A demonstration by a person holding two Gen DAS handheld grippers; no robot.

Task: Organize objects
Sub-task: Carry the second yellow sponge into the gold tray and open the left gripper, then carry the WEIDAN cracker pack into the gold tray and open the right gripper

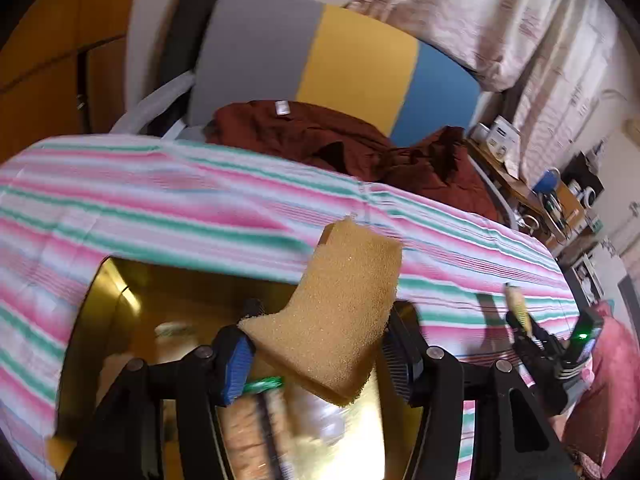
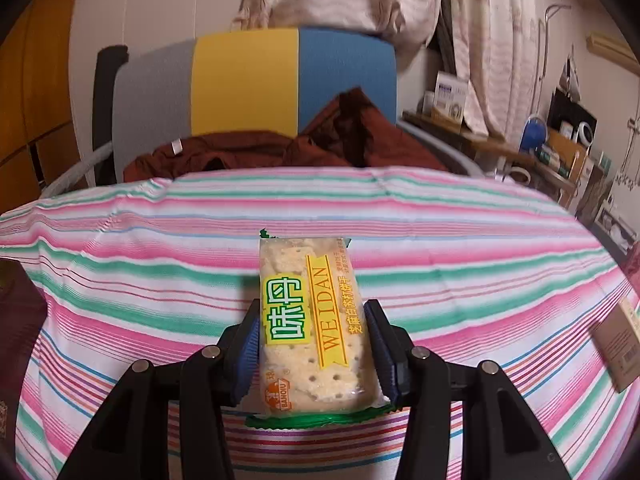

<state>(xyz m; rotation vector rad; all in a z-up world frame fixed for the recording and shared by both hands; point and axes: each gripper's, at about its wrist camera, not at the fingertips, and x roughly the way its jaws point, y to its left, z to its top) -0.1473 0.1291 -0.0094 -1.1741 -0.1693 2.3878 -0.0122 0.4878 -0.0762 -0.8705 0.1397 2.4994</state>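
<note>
My left gripper (image 1: 320, 344) is shut on a tan sponge (image 1: 348, 300), which sticks up tilted between the blue-padded fingers (image 1: 236, 364). It hangs over an open gold tin (image 1: 100, 300) on the striped cloth (image 1: 160, 200). Blurred cracker packets (image 1: 256, 420) lie inside the tin. My right gripper (image 2: 316, 340) is shut on a clear cracker packet (image 2: 312, 312) with yellow and green print, held just above the striped cloth (image 2: 160, 272). The right gripper (image 1: 536, 336) also shows at the right of the left wrist view, with its packet (image 1: 516, 304) seen edge-on.
A maroon garment (image 2: 260, 148) lies past the cloth's far edge, in front of a grey, yellow and blue chair back (image 2: 244, 80). A brown card (image 2: 616, 344) lies on the cloth at the right. A cluttered side table (image 2: 520, 148) stands at the right.
</note>
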